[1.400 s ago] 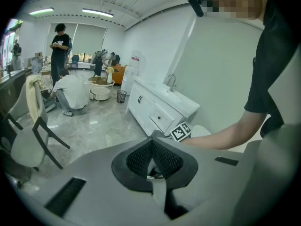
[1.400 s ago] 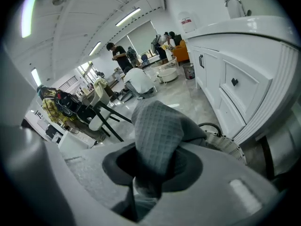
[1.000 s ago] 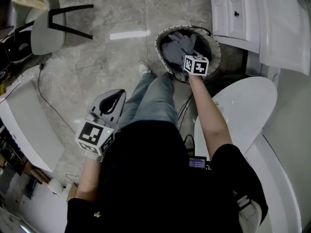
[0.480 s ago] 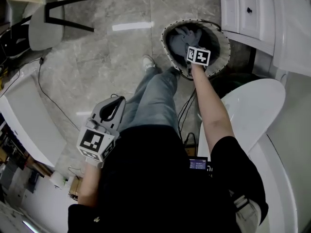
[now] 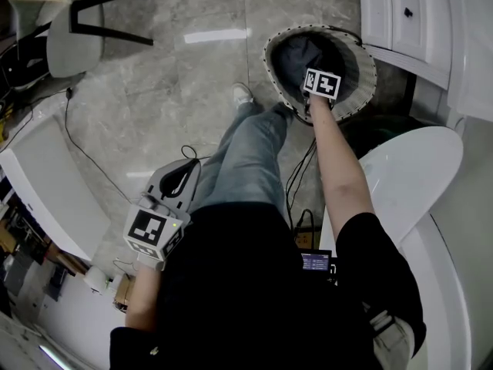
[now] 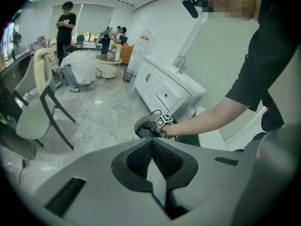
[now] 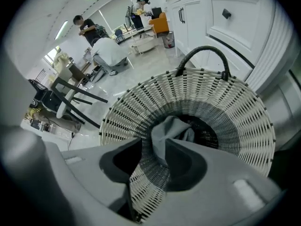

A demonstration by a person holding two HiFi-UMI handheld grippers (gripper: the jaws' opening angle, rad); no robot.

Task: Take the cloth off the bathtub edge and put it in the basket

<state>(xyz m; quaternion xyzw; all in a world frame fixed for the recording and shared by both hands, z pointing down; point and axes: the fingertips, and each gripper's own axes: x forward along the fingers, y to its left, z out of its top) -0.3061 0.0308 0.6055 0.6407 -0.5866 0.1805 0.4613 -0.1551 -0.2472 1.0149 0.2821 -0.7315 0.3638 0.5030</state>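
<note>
The right tool reaches into the wicker basket, and from the head view its marker cube covers the tips, so the grip cannot be read there. The right gripper view shows the jaws a little apart, pinching a fold of the grey cloth. The rest of the cloth hangs inside the basket, where the dark interior hides its lower part. The basket's black handle arches over the far rim. The left tool hangs well away from the basket, beside the person's leg, its ribbed pads pressed together with nothing between them. The white bathtub lies just beside the basket, cut off by the picture's edge. The floor is glossy grey marble tile. White cabinets stand right by the basket and a grey chair far from it. Beyond the basket, two people are small and indistinct.
</note>
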